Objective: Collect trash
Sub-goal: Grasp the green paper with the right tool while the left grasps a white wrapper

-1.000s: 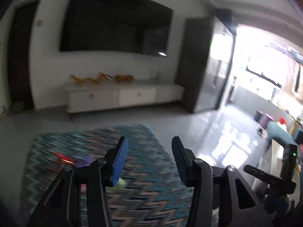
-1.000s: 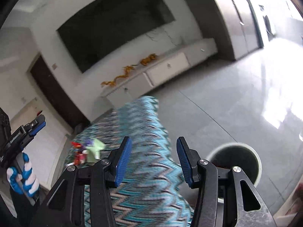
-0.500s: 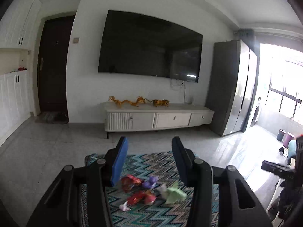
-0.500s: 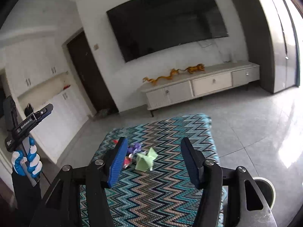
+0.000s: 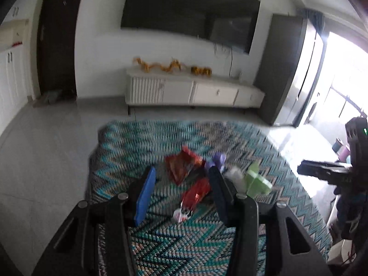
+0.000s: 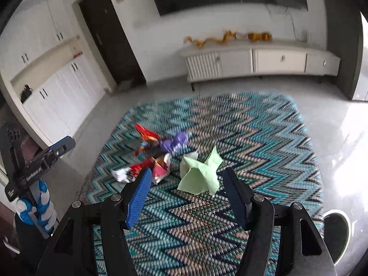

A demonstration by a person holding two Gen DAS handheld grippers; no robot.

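From my left wrist, my left gripper (image 5: pixel 181 193) hangs over the zigzag rug (image 5: pixel 142 142) with its fingers spread wide and empty. Between them lies a red snack wrapper (image 5: pixel 195 193), another red-orange wrapper (image 5: pixel 184 168) just beyond; thin, crinkly film, likely weightless and slippery, so I judge a pinch on a raised fold is best.

From my right wrist, my right gripper (image 6: pixel 186 195) is likewise wide and empty. The crumpled green paper (image 6: pixel 200 172) sits just ahead between the fingers, soft and light; its upright peak looks easiest. A purple scrap (image 6: pixel 174 142) lies behind, and the bin (image 6: pixel 338 232) stands off the rug's near right corner.
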